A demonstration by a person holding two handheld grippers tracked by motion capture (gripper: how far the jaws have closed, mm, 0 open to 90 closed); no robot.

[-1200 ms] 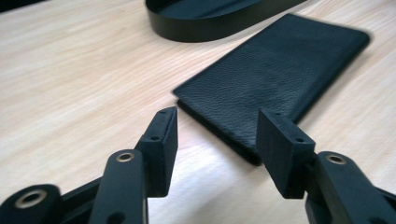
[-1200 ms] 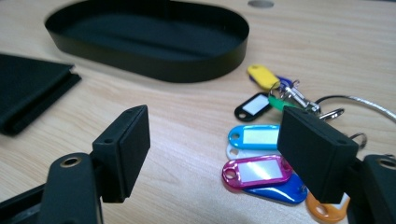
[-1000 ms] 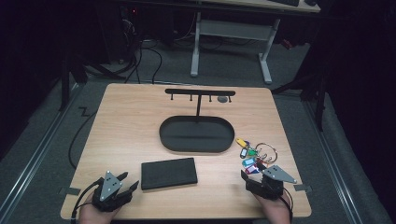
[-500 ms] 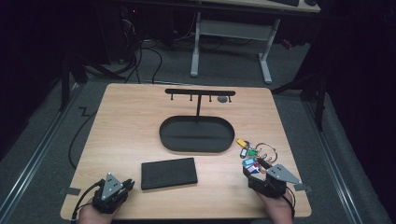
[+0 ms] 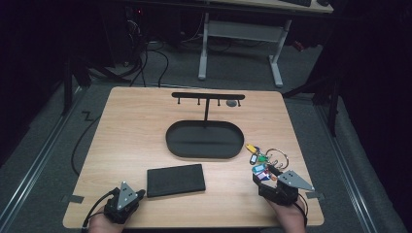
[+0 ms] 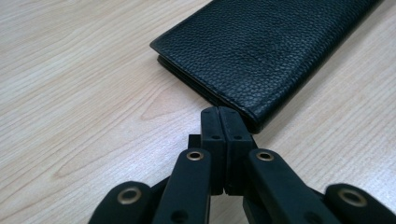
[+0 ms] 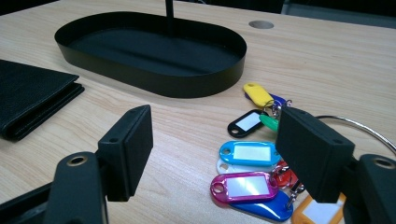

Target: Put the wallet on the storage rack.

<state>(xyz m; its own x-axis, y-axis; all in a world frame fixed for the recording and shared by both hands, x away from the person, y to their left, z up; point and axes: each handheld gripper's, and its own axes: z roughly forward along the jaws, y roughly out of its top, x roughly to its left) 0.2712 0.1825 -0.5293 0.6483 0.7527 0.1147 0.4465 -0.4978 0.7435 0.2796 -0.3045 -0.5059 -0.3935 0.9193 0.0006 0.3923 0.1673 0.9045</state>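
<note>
Left gripper point(image 6: 223, 116), jaws pressed together, empty, tip just beside the wallet point(image 6: 271, 51) on the surface point(image 5: 136, 131). Right gripper point(image 7: 219, 154), jaws wide, over the key tags point(image 7: 247, 154) near the tray point(image 7: 154, 51).

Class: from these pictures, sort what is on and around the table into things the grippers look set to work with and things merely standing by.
Likely in play: key tags, wallet, oval tray with hook stand.

Standing by: floor cables, far desk frame.

The wooden table point(image 5: 131, 126) bears tray point(image 5: 204, 140), wallet point(image 5: 176, 179) and key tags point(image 5: 260, 162).
</note>
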